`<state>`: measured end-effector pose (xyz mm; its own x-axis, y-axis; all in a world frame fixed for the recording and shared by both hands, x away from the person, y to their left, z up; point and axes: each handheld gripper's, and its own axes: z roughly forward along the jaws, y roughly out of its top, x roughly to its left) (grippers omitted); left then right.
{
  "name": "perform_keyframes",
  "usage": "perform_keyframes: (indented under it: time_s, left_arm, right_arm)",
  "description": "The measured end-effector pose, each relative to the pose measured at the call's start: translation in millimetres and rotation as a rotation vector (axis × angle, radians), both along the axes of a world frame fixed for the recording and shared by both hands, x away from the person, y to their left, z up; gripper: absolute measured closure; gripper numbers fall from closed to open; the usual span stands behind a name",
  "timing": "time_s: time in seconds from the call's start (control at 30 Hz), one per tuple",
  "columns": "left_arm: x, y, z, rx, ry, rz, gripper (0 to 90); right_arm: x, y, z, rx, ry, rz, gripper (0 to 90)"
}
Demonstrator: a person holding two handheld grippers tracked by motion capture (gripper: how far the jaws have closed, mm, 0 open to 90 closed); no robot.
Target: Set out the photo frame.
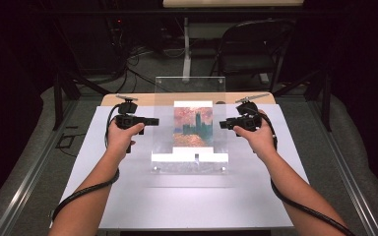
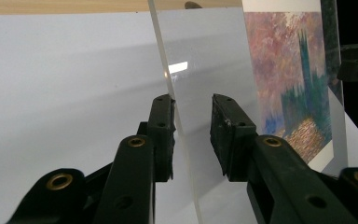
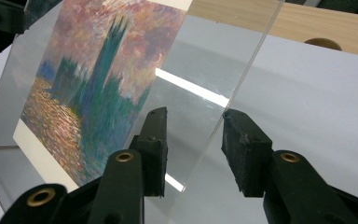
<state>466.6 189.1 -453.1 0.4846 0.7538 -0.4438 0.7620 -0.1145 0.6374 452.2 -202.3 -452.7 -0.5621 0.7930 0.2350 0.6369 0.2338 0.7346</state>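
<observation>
A clear acrylic panel (image 1: 189,93) stands upright on a white base (image 1: 189,158) in the middle of the table. It holds a print (image 1: 193,125) of a painting with dark towers and orange water. My left gripper (image 1: 153,121) is at the panel's left edge, open. In the left gripper view that edge (image 2: 168,70) runs between the jaws of this gripper (image 2: 193,105), close to the left one, and the print (image 2: 291,79) lies beyond. My right gripper (image 1: 222,124) is open at the right edge. The right gripper view shows this gripper (image 3: 193,116) straddling the edge (image 3: 256,51), with the print (image 3: 98,79) further along.
A white sheet (image 1: 128,187) covers the table, with a wooden strip (image 1: 128,100) at its far side. Behind the table stand a folding chair (image 1: 253,49) and a desk leg (image 1: 186,49). Cables lie on the floor, and metal rails run along both sides.
</observation>
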Motion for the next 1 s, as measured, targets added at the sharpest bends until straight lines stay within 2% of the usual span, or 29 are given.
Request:
perform_keyframes:
  time_s: [0.67, 1.0]
  left_arm:
    - [-28.2, 5.1, 16.9, 0.016, -0.049, -0.036, 75.6]
    - [-45.7, 6.5, 23.8, 0.032, -0.084, -0.048, 78.2]
  right_arm:
    - [-29.1, -0.8, 16.8, -0.034, -0.058, 0.021, 68.1]
    - [-45.9, -3.3, 21.8, -0.019, -0.088, 0.028, 71.7]
